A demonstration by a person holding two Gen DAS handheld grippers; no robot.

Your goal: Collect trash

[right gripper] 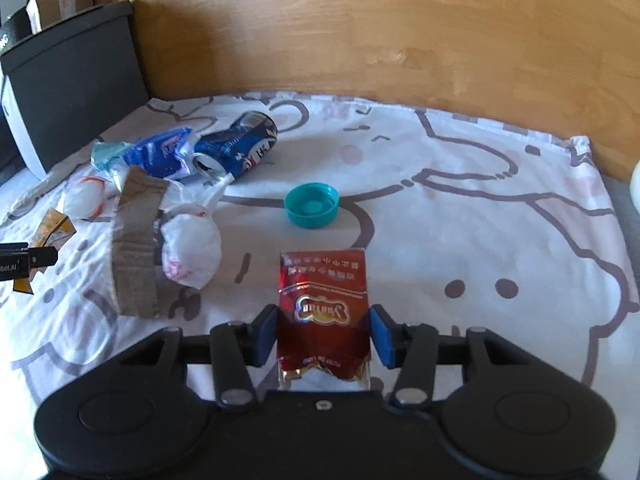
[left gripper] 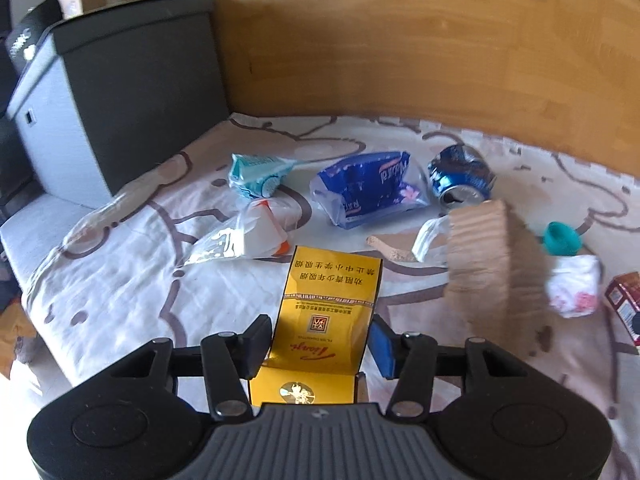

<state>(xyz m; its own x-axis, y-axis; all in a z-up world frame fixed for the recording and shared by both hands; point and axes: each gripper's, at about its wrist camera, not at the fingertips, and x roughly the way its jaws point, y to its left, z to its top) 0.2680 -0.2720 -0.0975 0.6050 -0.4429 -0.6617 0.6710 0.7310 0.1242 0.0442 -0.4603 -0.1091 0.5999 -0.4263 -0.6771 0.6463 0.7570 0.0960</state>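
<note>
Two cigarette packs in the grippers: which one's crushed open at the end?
The red pack, held in the right gripper: its near end is torn and crumpled. The yellow pack in the left gripper keeps its box shape.

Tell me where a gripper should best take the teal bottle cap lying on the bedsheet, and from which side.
Probably from above, gripper fingers across the ribbed side wall. The teal bottle cap lies open side up on the bedsheet, low and round, so only its wall offers opposed faces. Nothing touches it, so any approach angle looks clear; the sheet is soft, so press lightly.
</note>
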